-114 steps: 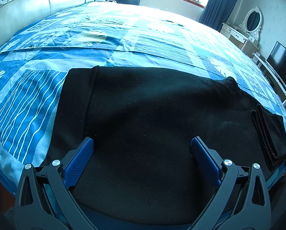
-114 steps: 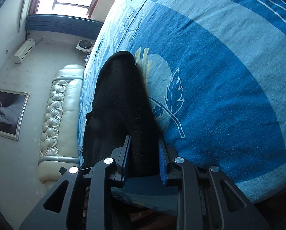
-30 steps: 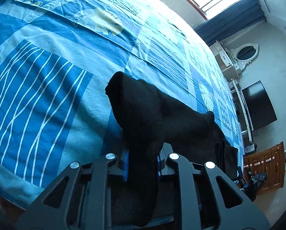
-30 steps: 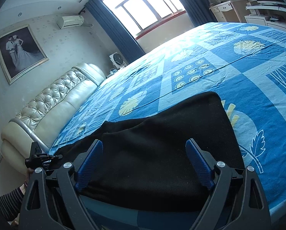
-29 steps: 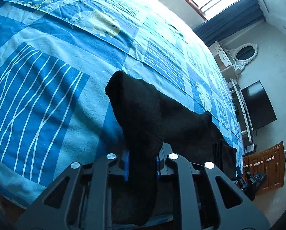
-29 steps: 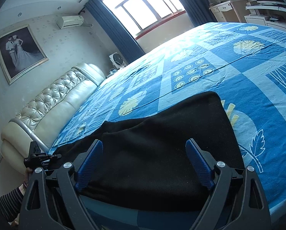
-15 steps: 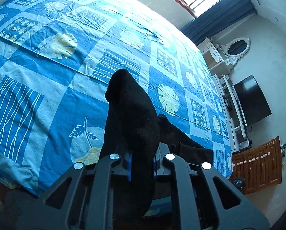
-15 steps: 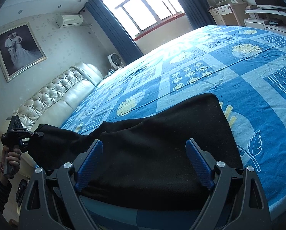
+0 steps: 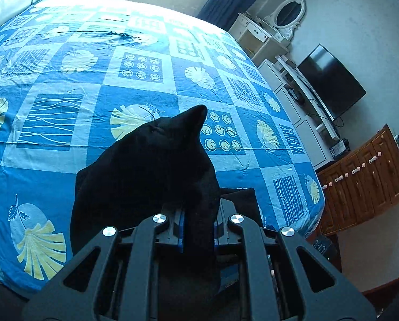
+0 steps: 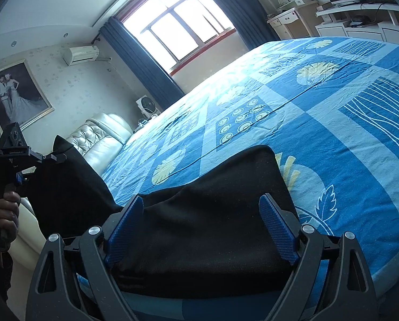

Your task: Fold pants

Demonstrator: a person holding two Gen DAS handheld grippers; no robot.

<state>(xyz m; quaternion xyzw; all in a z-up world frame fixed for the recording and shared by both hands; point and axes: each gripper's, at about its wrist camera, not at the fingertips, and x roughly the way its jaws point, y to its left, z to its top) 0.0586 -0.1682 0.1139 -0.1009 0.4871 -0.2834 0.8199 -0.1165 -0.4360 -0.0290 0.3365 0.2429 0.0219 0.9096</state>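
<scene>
The black pants (image 10: 213,208) lie on the near edge of the blue patterned bed (image 10: 333,112). My left gripper (image 9: 198,230) is shut on one end of the pants (image 9: 156,165) and holds it lifted high above the bed; it also shows at the left of the right wrist view (image 10: 42,160), with the cloth hanging from it. My right gripper (image 10: 202,222) is open, its blue pads either side of the flat part of the pants, holding nothing.
A white tufted headboard (image 10: 100,139) stands at the bed's left end. A dresser with an oval mirror (image 9: 288,16), a TV (image 9: 330,80) and a wooden cabinet (image 9: 365,176) stand past the right end. A window with dark curtains (image 10: 178,26) is behind.
My left gripper has risen and swung right with the pants end, lifting it off the bed. My right gripper stays open over the pants.
</scene>
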